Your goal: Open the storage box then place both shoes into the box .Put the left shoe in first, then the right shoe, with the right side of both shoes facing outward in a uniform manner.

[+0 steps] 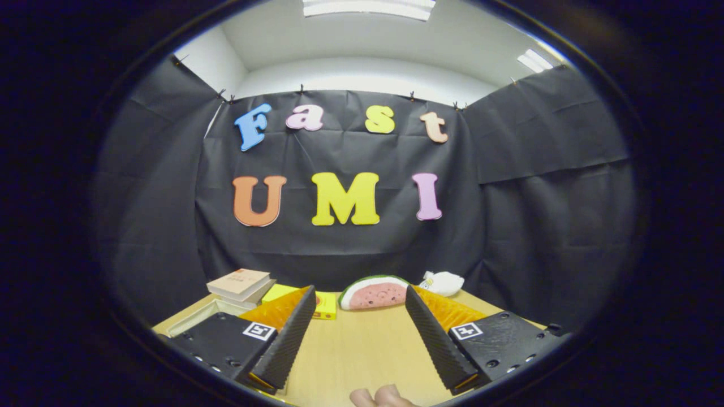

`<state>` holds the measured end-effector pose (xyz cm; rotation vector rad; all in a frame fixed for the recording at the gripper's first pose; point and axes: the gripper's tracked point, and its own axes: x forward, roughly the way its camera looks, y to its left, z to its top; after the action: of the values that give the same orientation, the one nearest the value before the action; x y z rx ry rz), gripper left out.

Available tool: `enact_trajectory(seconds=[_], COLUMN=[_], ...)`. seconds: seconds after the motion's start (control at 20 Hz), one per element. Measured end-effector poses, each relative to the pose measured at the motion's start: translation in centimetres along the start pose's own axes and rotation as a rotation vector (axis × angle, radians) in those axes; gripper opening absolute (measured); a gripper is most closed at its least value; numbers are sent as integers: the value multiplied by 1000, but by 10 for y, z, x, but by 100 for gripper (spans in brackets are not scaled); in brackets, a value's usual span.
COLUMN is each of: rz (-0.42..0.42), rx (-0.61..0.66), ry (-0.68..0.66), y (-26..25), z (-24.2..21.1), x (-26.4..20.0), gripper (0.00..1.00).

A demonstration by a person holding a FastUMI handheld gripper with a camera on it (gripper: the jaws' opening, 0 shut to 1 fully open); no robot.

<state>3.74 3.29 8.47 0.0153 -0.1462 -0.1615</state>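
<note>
Seen from the gripper view: gripper (359, 316) held level over the wooden table (356, 356), fingers wide apart, nothing between them; beyond them a watermelon slice toy (373, 293), a white soft toy (444, 282), books (240, 284), a yellow card (325, 304); maybe a tray (195, 317) beside the books; fingertips (376, 397) down near the table's front; no box or shoes here, so no telling how far along.

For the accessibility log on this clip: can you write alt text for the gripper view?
The gripper is held open with nothing between its fingers, above a light wooden table. Beyond the fingers lie a watermelon-slice toy, a small white plush, a yellow box and stacked books, before black cloth walls.
</note>
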Motion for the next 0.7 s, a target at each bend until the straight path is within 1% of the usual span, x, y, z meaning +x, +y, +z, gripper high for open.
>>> enact_trajectory(seconds=[0.15, 0.2, 0.35, 0.6, 0.7], rz=[-11, -21, -15, -17, -5], rx=[10, 24, 77, 50, 53], ry=[-5, -6, -6, -40, -27], y=[-6, -10, -9, -10, -7], z=[2, 3, 7, 15, 11], x=[-1, -1, -5, -11, -13], gripper=[97, 97, 96, 96, 96])
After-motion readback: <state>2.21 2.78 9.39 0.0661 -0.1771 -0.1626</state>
